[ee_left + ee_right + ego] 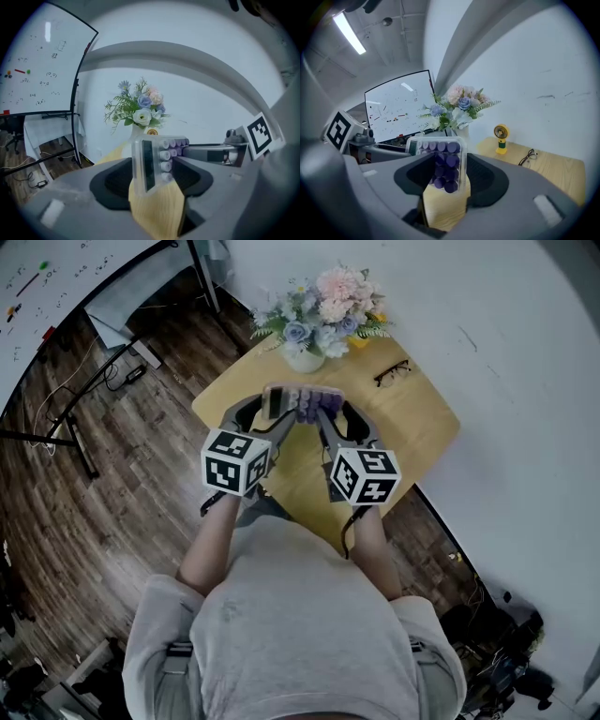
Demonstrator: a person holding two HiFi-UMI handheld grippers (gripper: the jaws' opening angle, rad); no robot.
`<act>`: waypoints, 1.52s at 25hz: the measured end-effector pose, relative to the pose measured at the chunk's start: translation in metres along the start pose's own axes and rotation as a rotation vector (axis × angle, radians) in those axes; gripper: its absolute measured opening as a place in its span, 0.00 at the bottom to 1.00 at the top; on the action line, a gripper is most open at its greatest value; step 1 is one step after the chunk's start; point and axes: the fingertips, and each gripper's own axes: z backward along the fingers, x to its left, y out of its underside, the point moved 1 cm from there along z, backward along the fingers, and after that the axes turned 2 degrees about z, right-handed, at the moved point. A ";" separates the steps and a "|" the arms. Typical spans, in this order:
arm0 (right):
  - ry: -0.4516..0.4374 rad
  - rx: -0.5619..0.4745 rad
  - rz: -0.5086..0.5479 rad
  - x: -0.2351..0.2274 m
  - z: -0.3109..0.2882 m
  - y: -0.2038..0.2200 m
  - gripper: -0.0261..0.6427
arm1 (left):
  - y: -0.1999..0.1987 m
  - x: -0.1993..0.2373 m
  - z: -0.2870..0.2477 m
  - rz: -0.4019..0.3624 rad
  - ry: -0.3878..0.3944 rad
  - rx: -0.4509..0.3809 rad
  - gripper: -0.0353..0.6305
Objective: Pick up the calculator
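While you hold a gripper in each hand, both pairs of jaws grasp one clear-cased calculator with round purple keys (pixel 300 401), held in the air above the light wooden bench (pixel 412 432). Your left gripper (pixel 274 409) is clenched on the end bearing the dark display strip (pixel 147 163). Your right gripper (pixel 324 411) is clenched on the keypad end. The calculator stands on edge between each pair of pads. On the bench beyond it stand a white vase of pastel flowers (pixel 319 320), dark-rimmed spectacles (pixel 392 373) and a small yellow fan (pixel 501 138).
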 end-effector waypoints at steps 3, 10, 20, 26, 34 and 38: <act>0.005 -0.035 0.026 0.002 0.010 -0.012 0.35 | -0.010 -0.008 0.006 -0.018 0.003 -0.029 0.45; 0.014 -0.118 0.082 0.008 0.029 -0.040 0.35 | -0.035 -0.024 0.020 -0.058 0.014 -0.099 0.45; 0.022 -0.246 0.144 0.020 0.053 -0.082 0.35 | -0.076 -0.042 0.042 -0.140 0.007 -0.207 0.45; 0.026 -0.304 0.173 0.026 0.064 -0.100 0.35 | -0.094 -0.050 0.053 -0.190 -0.001 -0.252 0.45; 0.042 -0.373 0.220 0.031 0.078 -0.124 0.35 | -0.116 -0.061 0.063 -0.233 0.005 -0.307 0.45; 0.047 -0.401 0.239 0.033 0.085 -0.132 0.34 | -0.123 -0.066 0.067 -0.240 0.012 -0.330 0.45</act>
